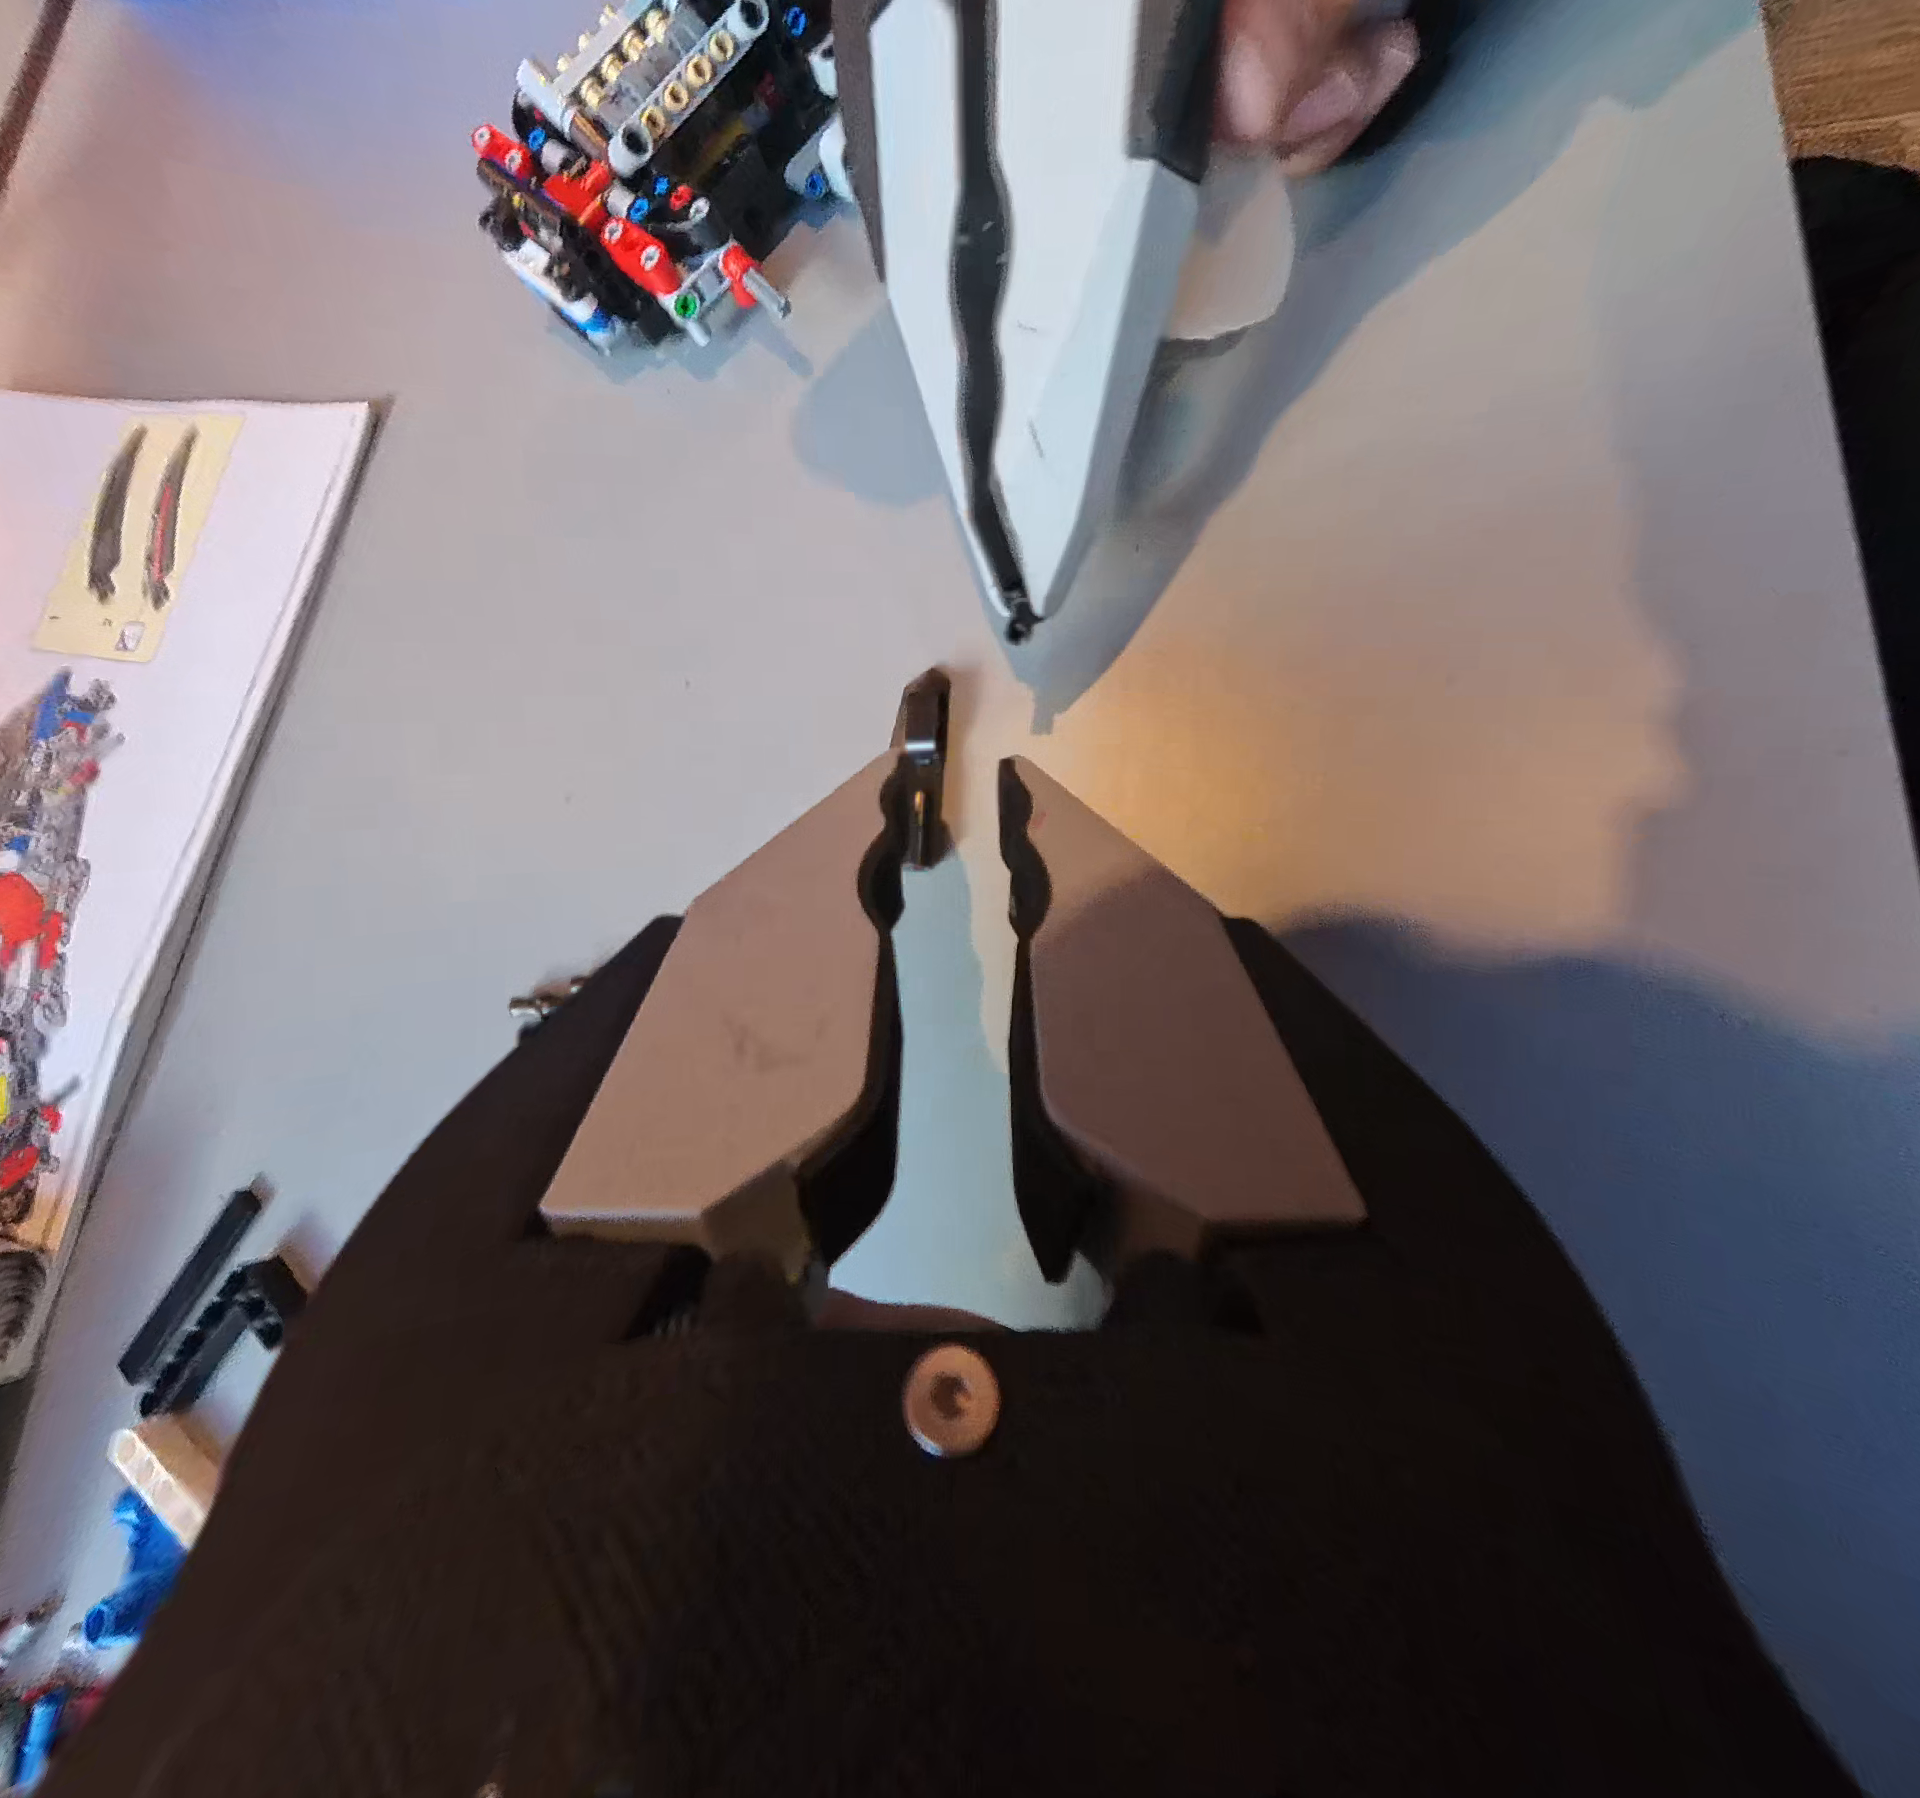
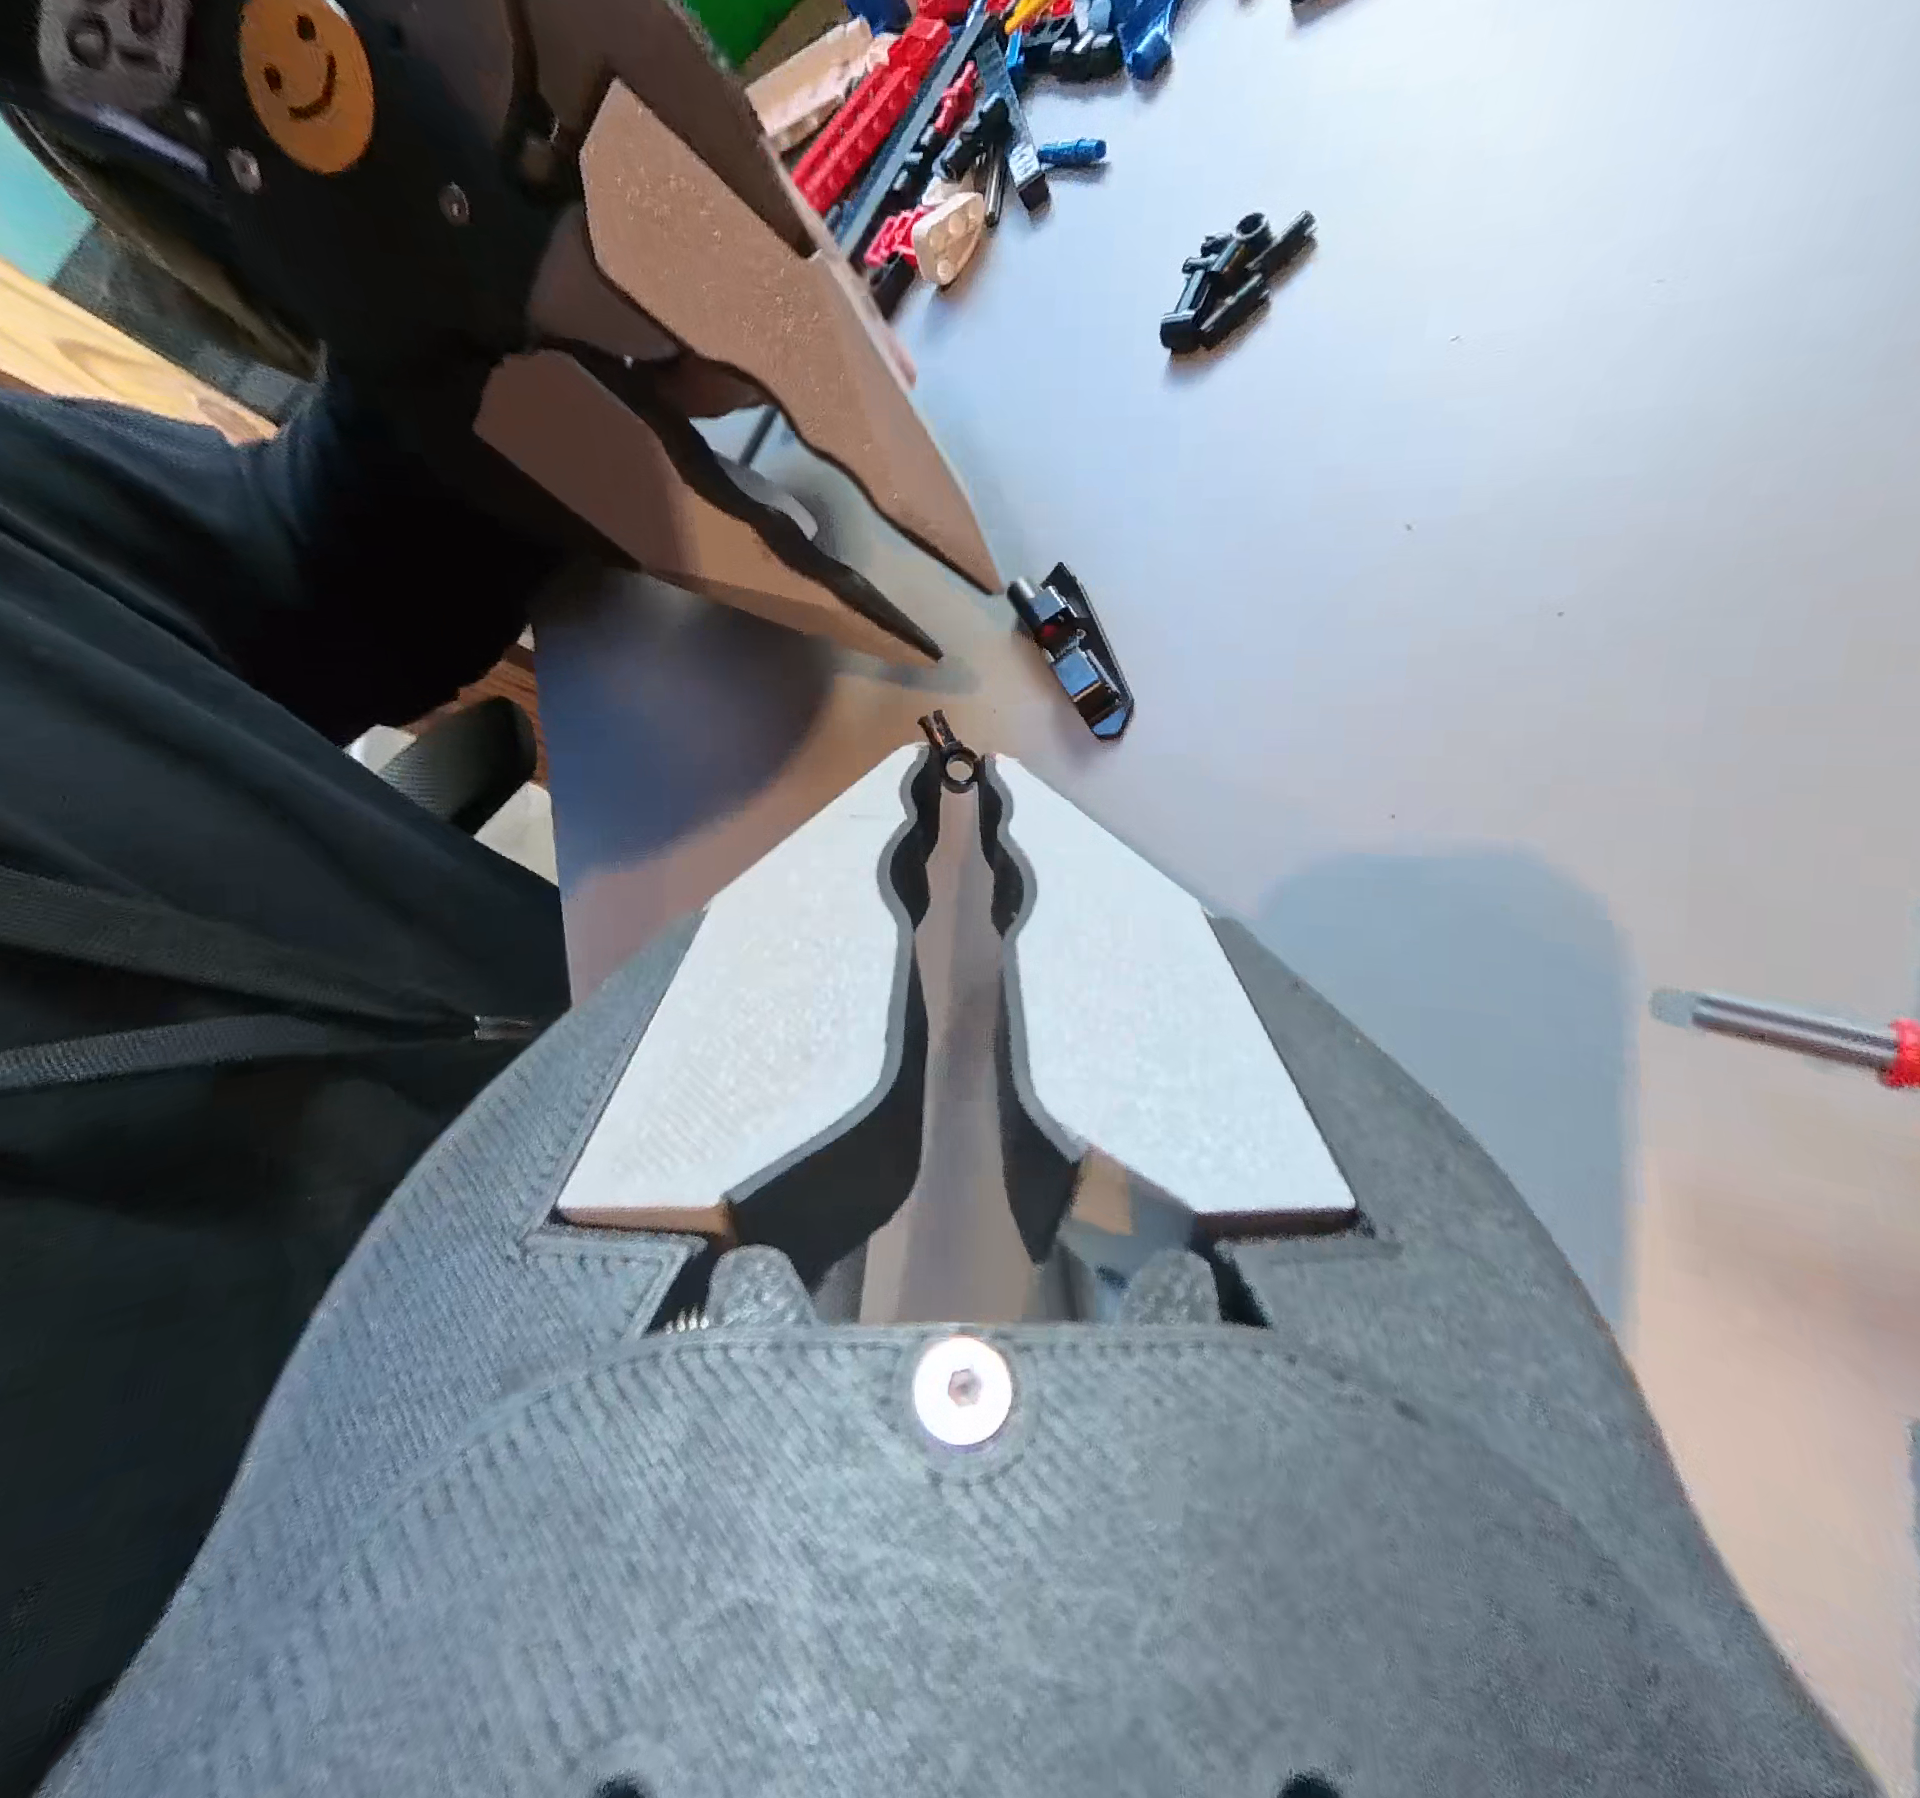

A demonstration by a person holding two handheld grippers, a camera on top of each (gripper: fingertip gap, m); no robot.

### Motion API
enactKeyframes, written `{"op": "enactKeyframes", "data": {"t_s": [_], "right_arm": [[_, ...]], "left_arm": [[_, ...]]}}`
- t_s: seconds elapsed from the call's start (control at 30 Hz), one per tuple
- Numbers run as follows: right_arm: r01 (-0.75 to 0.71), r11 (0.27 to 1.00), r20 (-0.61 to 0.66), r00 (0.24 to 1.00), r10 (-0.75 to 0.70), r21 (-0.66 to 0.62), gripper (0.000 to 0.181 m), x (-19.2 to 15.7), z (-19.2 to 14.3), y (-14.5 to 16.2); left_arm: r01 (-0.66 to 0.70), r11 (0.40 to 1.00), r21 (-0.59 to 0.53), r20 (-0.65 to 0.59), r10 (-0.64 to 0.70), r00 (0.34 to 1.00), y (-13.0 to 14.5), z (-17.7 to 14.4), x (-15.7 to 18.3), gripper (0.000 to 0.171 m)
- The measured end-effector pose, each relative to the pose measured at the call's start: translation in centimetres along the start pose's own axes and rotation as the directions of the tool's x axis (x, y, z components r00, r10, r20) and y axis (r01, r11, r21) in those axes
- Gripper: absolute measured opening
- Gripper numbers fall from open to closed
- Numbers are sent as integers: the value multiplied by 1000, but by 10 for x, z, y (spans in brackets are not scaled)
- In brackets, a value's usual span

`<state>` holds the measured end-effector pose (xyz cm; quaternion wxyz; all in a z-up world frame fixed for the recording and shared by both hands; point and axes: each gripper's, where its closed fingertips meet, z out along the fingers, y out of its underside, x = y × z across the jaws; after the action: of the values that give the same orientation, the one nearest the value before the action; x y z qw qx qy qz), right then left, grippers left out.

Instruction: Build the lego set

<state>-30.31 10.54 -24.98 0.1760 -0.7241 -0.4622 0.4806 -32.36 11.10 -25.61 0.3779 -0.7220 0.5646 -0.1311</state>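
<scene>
My left gripper (image 1: 951, 766) has brown fingers and is open, low over the grey table. A small black lego piece (image 1: 923, 772) lies between its tips, against the left finger. In the right wrist view the same piece (image 2: 1070, 652) lies on the table just past the left gripper (image 2: 968, 618). My right gripper (image 2: 956, 759) has white fingers and is shut on a tiny black pin (image 2: 943, 732). In the left wrist view the right gripper (image 1: 1023, 605) comes down from above, its pin (image 1: 1020, 624) a short way beyond the black piece.
A partly built black, red and grey model (image 1: 644, 148) stands at the back. An open instruction booklet (image 1: 156, 709) lies left. Loose parts (image 2: 987, 34) are piled far off, with a small black assembly (image 2: 1236, 278) and a grey axle (image 2: 1787, 1031). A hand (image 1: 1320, 55) holds the right gripper. The grippers are tip to tip, or close to it. The grey axle (image 2: 1787, 1031) lies around 11 cm away from my right fingertips. The left camera catches it too, in the left wrist view (image 1: 767, 308).
</scene>
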Motion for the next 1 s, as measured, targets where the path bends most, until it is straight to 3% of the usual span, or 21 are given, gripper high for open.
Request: {"op": "enactKeyframes", "data": {"t_s": [0.13,0.5,0.63,0.83,1.0], "right_arm": [[-84,996,47,996,83,24,4,-1,-3,-1],[-161,987,156,974,164,-27,4,-15,0,7],[-179,981,166,968,189,-69,4,-16,4,12],[-190,972,166,963,213,-140,4,-16,9,22],[-185,976,175,963,203,-115,4,-17,7,19]], "left_arm": [[-168,983,79,20,167,986,-16,-1,14,12],[-238,963,128,20,237,971,-25,3,25,12],[-265,951,158,19,265,964,-29,0,29,0],[-286,949,131,4,287,958,-23,5,33,0],[-273,956,105,-22,277,961,-18,7,34,7]]}}
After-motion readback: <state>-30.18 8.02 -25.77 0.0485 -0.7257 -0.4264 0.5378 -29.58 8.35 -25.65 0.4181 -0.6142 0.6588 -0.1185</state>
